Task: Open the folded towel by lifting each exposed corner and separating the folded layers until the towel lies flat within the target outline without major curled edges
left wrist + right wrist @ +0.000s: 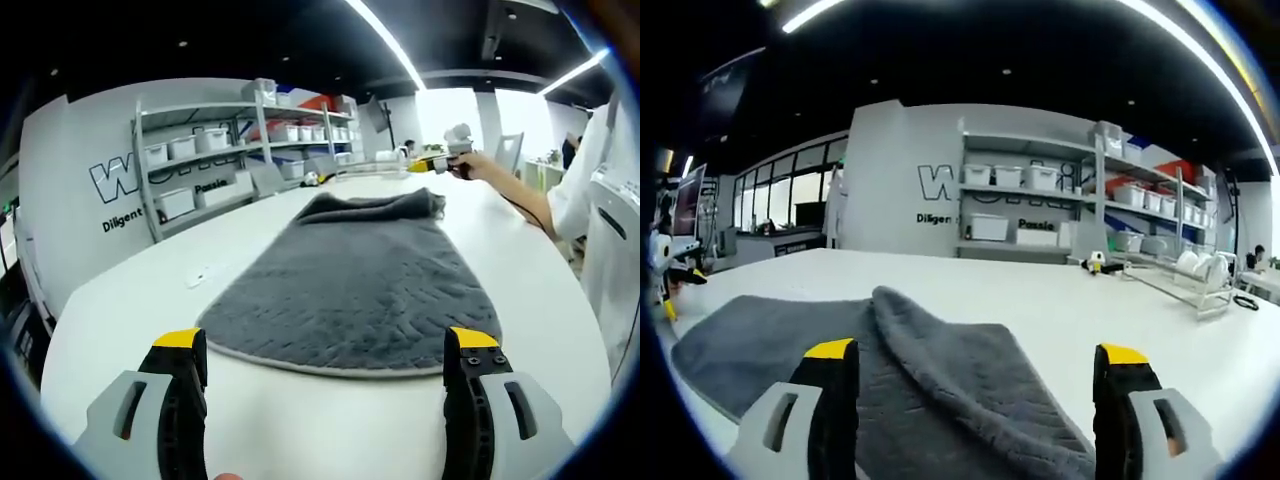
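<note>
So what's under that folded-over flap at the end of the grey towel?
Under the flap lies more of the same grey towel, resting on the white table. The flap covers whatever sits between the layers, so that part cannot be seen. Both grippers stand open, holding nothing.

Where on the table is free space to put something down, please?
Bare white table lies left of the grey towel, up to the shelving, and between the towel's near edge and the left gripper. The towel's folded far end near the right gripper is crowded.
</note>
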Tool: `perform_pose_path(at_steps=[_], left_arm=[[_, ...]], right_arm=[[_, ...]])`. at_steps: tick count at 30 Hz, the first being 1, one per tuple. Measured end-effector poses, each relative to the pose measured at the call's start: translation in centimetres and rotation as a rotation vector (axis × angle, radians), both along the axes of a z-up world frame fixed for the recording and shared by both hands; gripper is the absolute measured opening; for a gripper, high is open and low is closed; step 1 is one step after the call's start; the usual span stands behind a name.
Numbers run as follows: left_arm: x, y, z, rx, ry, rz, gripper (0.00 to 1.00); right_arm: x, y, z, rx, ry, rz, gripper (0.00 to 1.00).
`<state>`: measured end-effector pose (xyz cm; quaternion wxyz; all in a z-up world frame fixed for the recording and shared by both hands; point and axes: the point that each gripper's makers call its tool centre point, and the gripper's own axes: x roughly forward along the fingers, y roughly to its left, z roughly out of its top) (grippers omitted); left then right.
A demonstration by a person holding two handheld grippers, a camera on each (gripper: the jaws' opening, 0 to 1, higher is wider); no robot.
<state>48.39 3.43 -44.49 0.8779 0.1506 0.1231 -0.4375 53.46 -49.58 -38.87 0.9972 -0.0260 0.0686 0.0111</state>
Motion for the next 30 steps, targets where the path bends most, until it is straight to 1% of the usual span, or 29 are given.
perform_pose_path(at_steps=[30], left_arm=[[0.03, -0.03, -0.33, 0.000, 0.016, 0.004, 0.97]], right_arm=[[-0.01, -0.02, -0.40, -0.005, 0.016, -0.003, 0.98]])
